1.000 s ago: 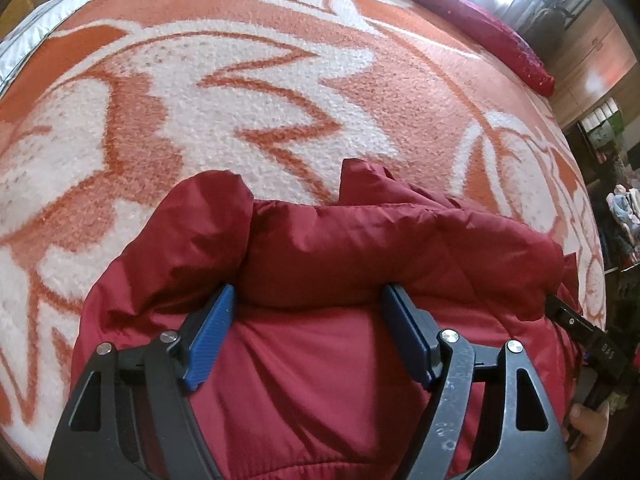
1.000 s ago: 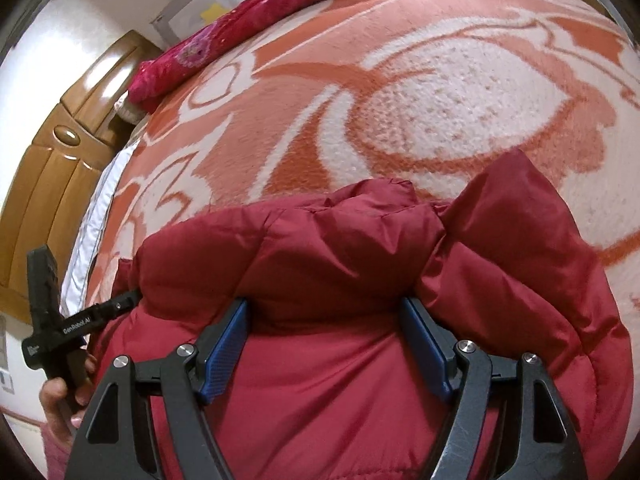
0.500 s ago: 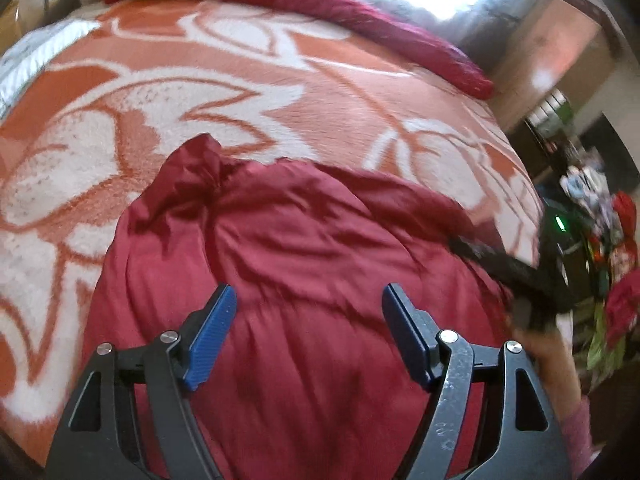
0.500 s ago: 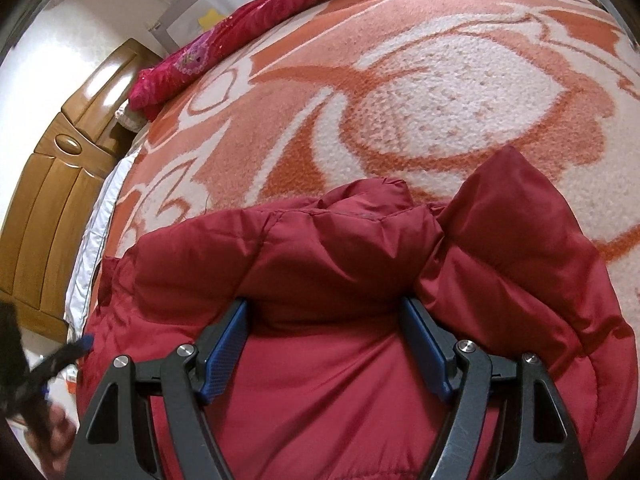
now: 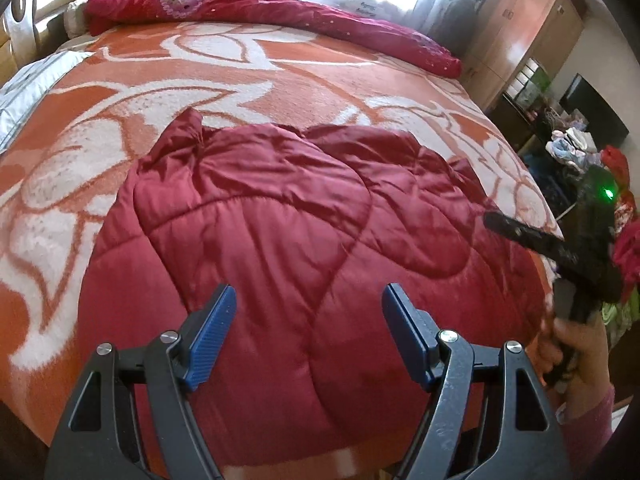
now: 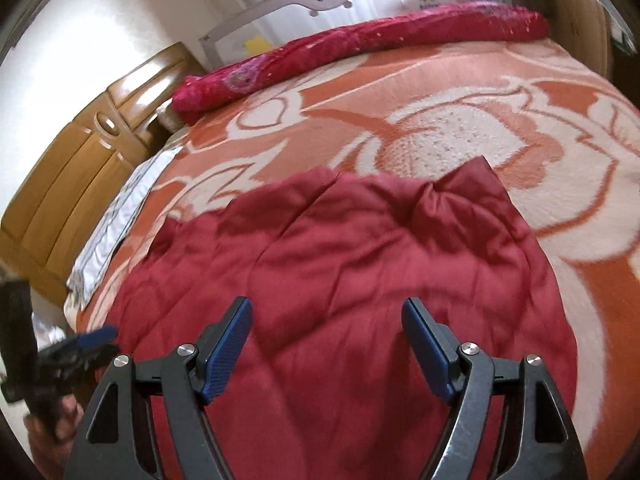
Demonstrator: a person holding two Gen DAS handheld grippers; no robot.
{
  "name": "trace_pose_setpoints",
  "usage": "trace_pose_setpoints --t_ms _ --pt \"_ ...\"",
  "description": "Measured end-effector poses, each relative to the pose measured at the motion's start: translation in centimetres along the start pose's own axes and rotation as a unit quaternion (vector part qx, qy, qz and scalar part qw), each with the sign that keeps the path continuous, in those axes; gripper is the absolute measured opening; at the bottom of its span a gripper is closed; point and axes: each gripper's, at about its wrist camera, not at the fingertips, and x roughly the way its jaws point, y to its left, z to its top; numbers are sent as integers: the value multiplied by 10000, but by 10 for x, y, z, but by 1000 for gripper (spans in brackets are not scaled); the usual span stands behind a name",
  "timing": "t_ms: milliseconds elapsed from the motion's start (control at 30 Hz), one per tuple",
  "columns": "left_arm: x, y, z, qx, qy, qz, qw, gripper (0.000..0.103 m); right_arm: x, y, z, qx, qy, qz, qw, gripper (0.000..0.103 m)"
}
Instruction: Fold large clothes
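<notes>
A dark red quilted puffer jacket lies folded in a rounded heap on the orange and white floral blanket. It also shows in the right wrist view. My left gripper is open and empty, raised above the jacket's near part. My right gripper is open and empty, also above the near part. The right gripper shows at the right edge of the left wrist view. The left gripper shows blurred at the lower left of the right wrist view.
A rolled red quilt lies along the bed's far side. A wooden headboard stands at the left. A wooden wardrobe and a cluttered pile stand beyond the bed's right edge.
Both grippers have pulled back and up from the jacket. They pressed on its folded edge before. The jacket has settled flatter on the blanket.
</notes>
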Motion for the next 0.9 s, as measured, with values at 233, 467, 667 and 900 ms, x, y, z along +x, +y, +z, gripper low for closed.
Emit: trace_pose_setpoints --t_ms 233,467,667,900 --pt "-7 -13 -28 253 19 -76 9997 76 -19 21 -46 -635 -7 -593 9962 78" --pt "20 -7 -43 265 137 56 9995 76 -12 -18 -83 -61 38 -1012 9948 79" --pt "35 -10 -41 563 83 225 9981 84 -11 -13 -96 0 -159 -1299 9914 79" --pt "38 -8 -44 650 18 304 9974 85 -13 -7 -96 40 -122 -1281 9917 79"
